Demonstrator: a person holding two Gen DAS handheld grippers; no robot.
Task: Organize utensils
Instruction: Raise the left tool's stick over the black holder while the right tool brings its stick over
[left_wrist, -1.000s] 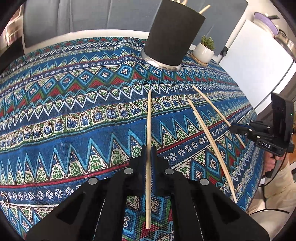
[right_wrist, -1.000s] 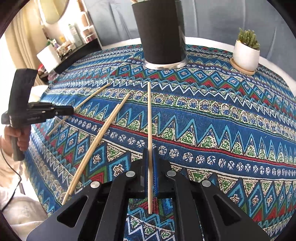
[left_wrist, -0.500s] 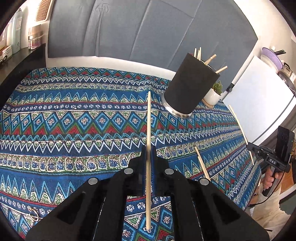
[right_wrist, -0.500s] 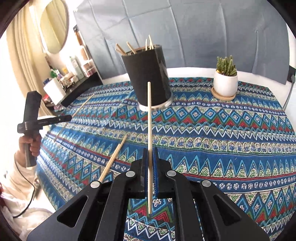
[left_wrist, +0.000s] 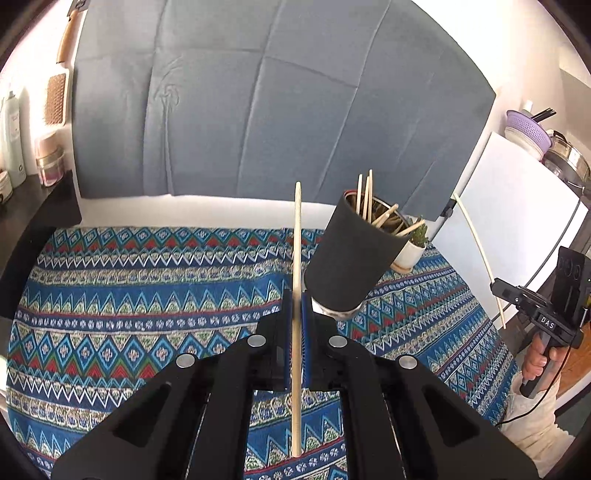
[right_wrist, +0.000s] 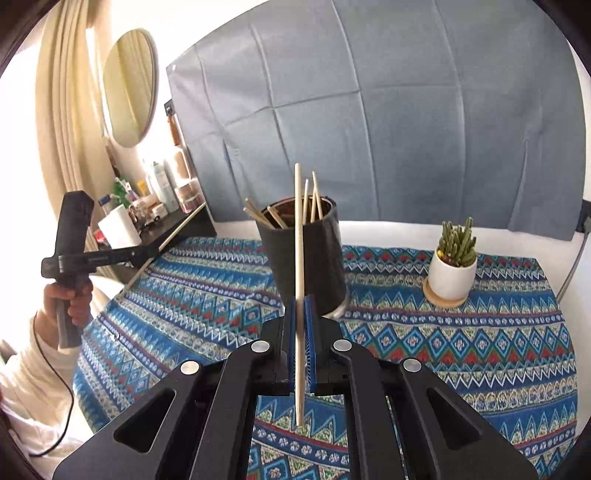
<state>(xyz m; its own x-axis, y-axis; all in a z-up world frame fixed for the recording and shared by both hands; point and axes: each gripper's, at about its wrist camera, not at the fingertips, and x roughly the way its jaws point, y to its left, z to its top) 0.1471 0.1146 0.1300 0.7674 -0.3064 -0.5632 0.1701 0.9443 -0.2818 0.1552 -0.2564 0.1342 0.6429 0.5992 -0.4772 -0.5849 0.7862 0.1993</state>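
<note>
While each thin pale wooden chopstick (left_wrist: 296, 295) (right_wrist: 298, 295) is raised above the table (left_wrist: 147, 295), the left hand-held gripper (left_wrist: 295, 325) is clamped on one and the right hand-held gripper (right_wrist: 301, 328) on the other. Beyond them stands a black cylindrical holder (right_wrist: 306, 258) with more chopsticks, beside a small potted cactus (right_wrist: 452, 266).

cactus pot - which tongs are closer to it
Right. The right tongs face the cactus pot from just left of it; the left tongs are out past the black cup, by the cloth's left edge.
</note>
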